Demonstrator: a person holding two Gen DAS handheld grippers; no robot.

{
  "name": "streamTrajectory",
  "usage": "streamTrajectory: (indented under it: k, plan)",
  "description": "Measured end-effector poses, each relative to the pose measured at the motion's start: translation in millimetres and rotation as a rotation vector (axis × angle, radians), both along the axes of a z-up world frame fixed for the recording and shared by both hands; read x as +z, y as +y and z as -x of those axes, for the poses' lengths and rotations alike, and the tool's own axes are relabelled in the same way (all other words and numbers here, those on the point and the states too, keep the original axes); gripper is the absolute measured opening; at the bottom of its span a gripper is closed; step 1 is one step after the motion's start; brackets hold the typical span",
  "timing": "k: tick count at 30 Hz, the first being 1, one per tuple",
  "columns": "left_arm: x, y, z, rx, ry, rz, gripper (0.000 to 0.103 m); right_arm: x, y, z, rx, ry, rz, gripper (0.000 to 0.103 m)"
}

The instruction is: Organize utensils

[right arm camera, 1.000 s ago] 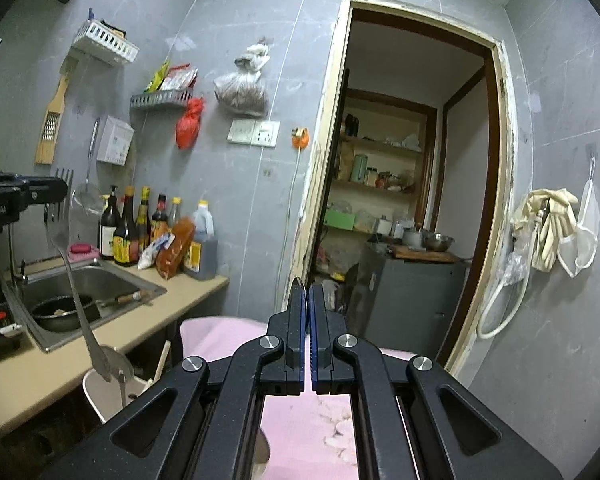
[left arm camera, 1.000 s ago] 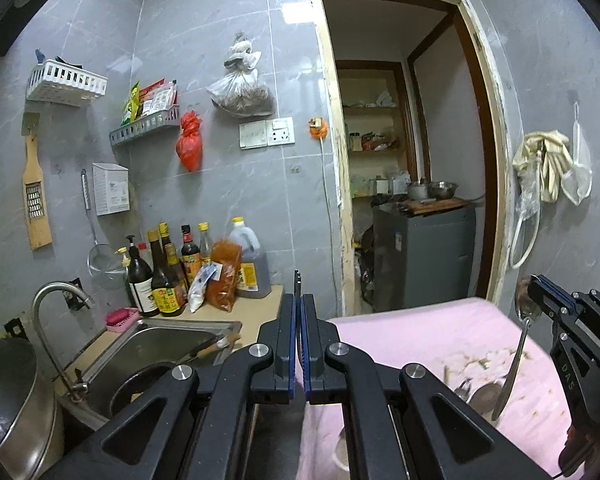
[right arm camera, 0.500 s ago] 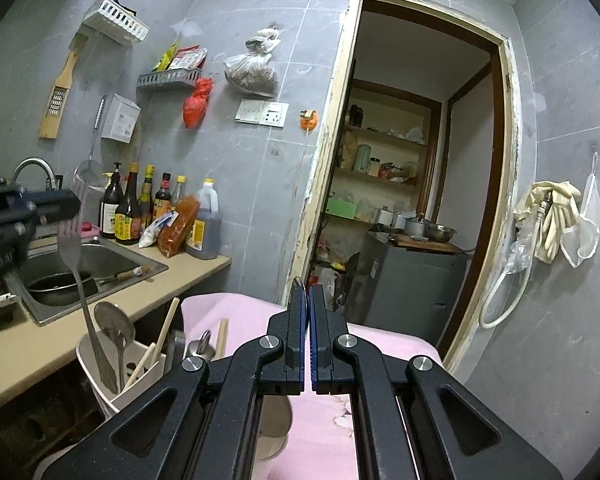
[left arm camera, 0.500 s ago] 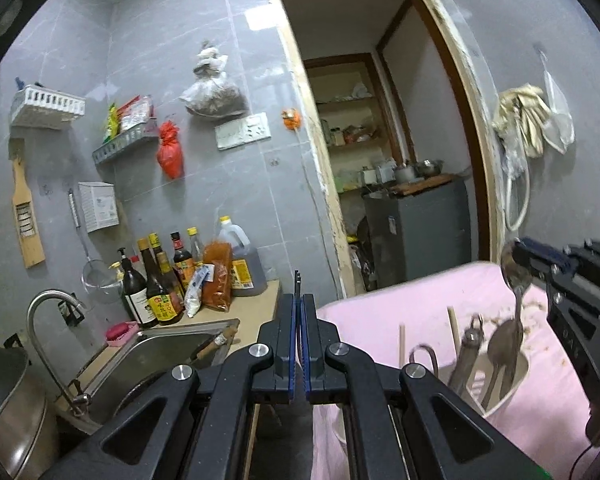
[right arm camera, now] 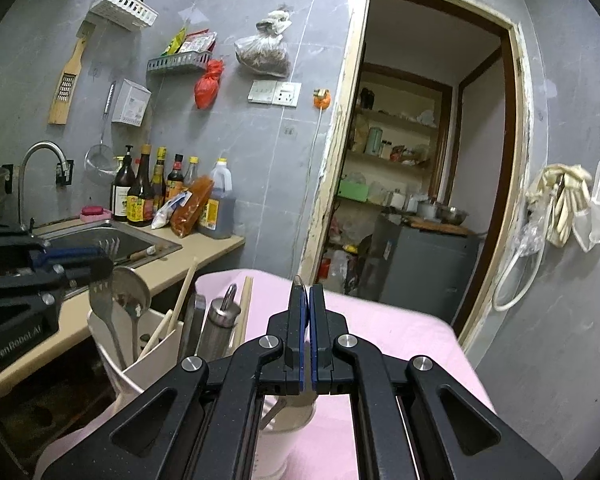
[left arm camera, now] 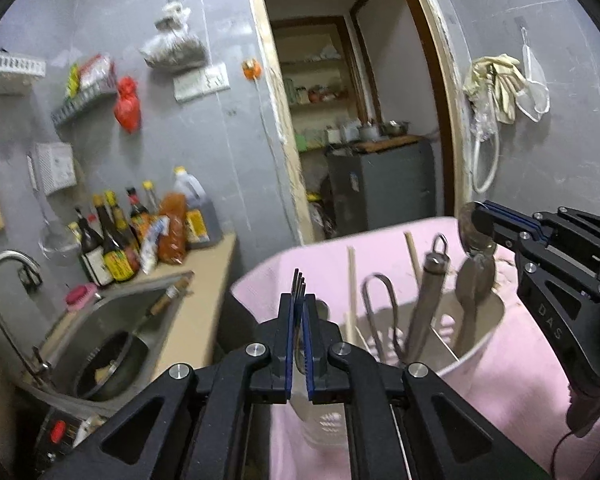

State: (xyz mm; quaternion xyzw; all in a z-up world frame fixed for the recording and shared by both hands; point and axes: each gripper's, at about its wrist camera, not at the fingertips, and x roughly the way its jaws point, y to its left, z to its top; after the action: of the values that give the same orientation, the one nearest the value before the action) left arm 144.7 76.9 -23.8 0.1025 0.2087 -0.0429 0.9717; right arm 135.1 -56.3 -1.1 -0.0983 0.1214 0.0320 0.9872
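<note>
A white utensil holder [left arm camera: 482,334] stands on a pink cloth and holds spoons, chopsticks and a metal whisk handle; it also shows in the right wrist view [right arm camera: 112,344]. My left gripper [left arm camera: 298,300] is shut on a fork [left arm camera: 298,280] whose tines stick up above the fingertips, just left of the holder. From the right wrist view that fork [right arm camera: 102,300] hangs into the holder. My right gripper [right arm camera: 305,300] is shut on a spoon [left arm camera: 470,226] held by its bowl, handle down into the holder's right side.
A sink [right arm camera: 112,240] with a pan and a tap [right arm camera: 40,160] lies left on the beige counter. Sauce bottles [right arm camera: 148,192] stand behind it. An open doorway [right arm camera: 420,160] is straight ahead. The pink cloth [right arm camera: 400,328] covers the table.
Both grippers have come down and closer to the holder. The fork and the spoon now hang lower into it, and the holder fills more of both views.
</note>
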Motion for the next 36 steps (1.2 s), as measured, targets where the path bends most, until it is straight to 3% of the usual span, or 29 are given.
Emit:
streamTrajectory:
  k: [4, 8, 12, 14, 18, 20, 24, 29, 36]
  plan:
    - [0, 7, -3, -0.032, 0.073, 0.094, 0.008, -1, -8, 0, 0.016, 0.039, -0.05, 0.004]
    - [2, 15, -6, -0.036, 0.117, 0.187, 0.01, -2, -21, 2, 0.042, 0.076, -0.117, 0.023]
    - [3, 17, -7, -0.027, 0.15, 0.248, 0.017, 0, -31, 7, 0.067, 0.103, -0.166, 0.025]
    - [5, 16, -7, -0.017, 0.163, 0.272, 0.024, 2, -36, 8, 0.07, 0.114, -0.186, 0.026]
    - [15, 12, 1, 0.001, 0.162, 0.298, 0.036, 8, -53, 17, 0.053, 0.131, -0.239, 0.039]
    - [22, 9, 9, 0.009, 0.149, 0.315, 0.051, 12, -64, 24, 0.038, 0.137, -0.267, 0.043]
    - [34, 0, 26, 0.022, 0.124, 0.321, 0.065, 19, -89, 41, 0.01, 0.132, -0.307, 0.059]
    - [43, -9, 52, 0.054, 0.096, 0.342, 0.096, 21, -118, 71, -0.013, 0.125, -0.319, 0.076]
    - [39, -19, 92, 0.093, 0.102, 0.316, 0.102, 21, -145, 116, -0.045, 0.14, -0.324, 0.099]
